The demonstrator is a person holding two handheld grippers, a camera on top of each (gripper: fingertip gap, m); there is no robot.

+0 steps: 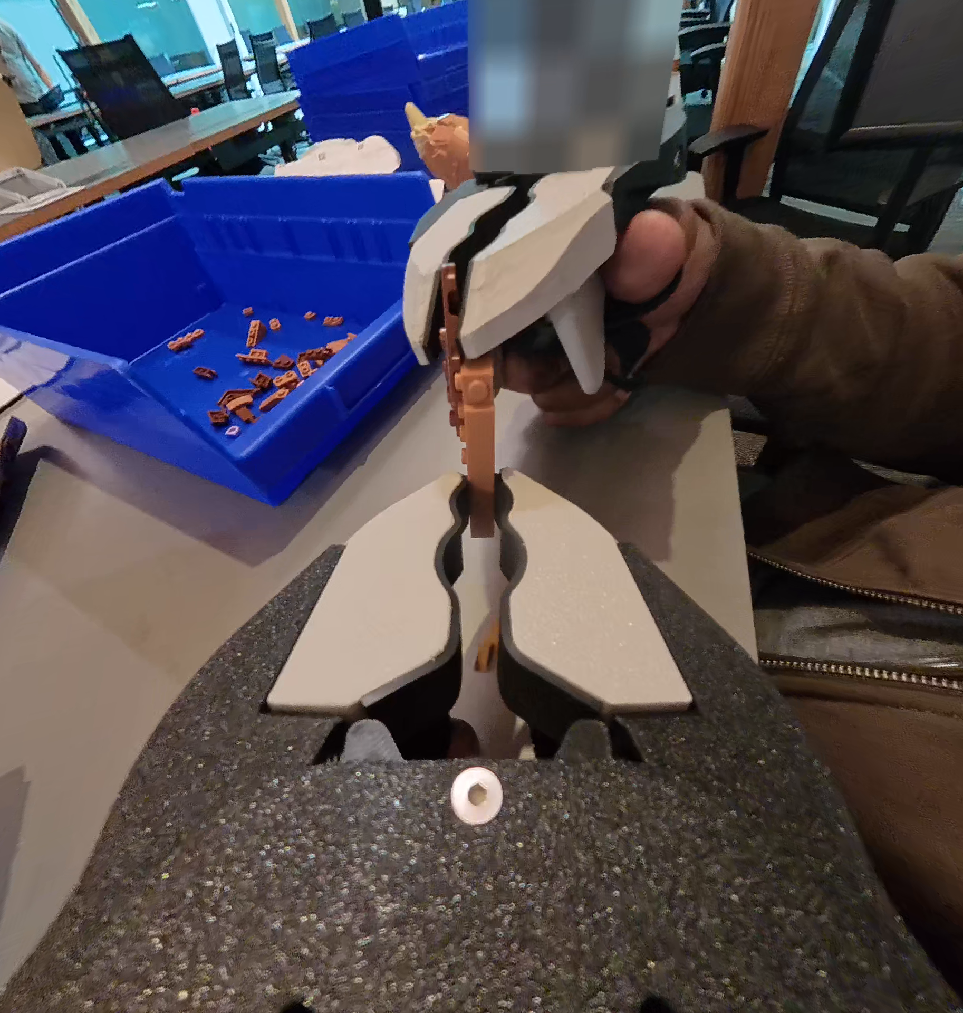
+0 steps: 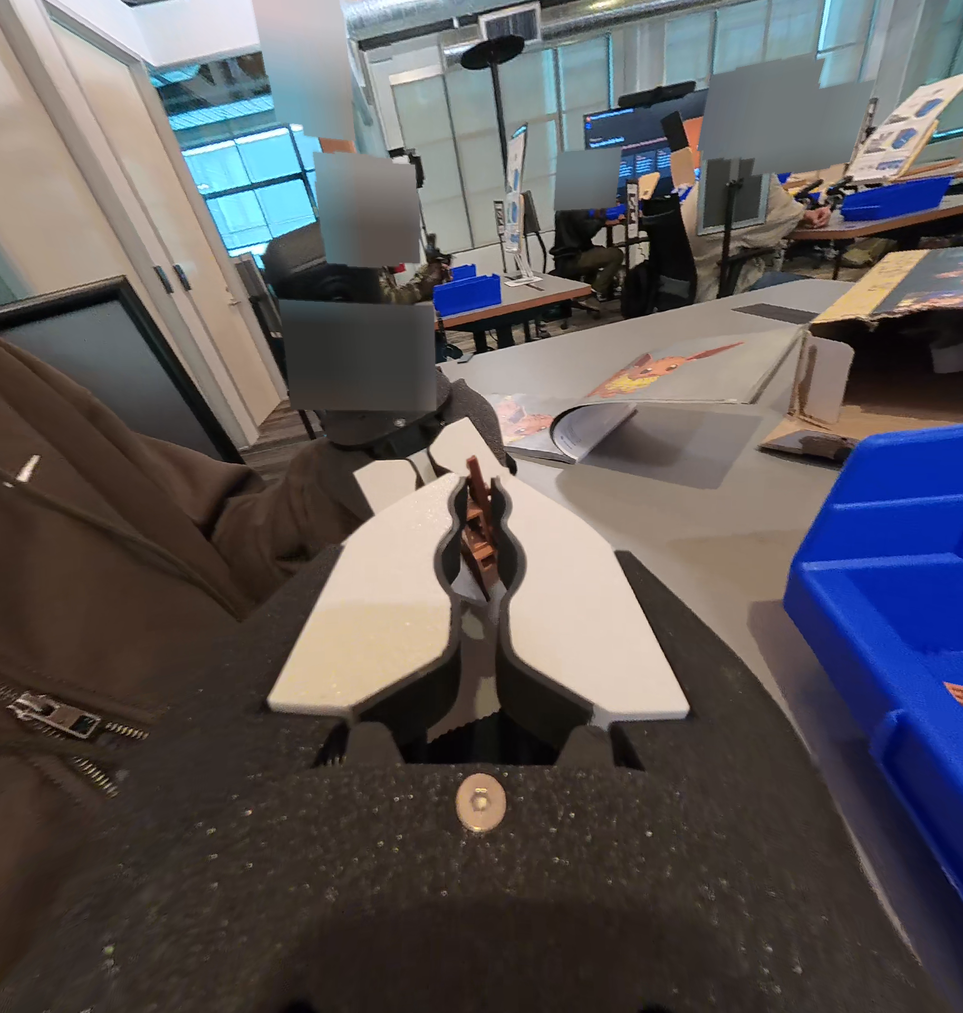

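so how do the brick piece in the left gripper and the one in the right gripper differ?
The tan strip in the left gripper is smooth, long and lighter; the studded brown assembly in the right gripper is darker, built of several plates. Only the strip's lower end sits between the left fingertips; the assembly runs deep between the right fingers. Both are clamped and meet end to end above the table.

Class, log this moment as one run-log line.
left gripper: shut on brown brick strip | right gripper: shut on same strip | blue bin: loose brown bricks

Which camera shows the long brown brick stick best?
The left wrist view. There the brown brick stick shows along its whole length, spanning between the left gripper and the right gripper. The right wrist view shows only a short, dark piece of it between its own fingers.
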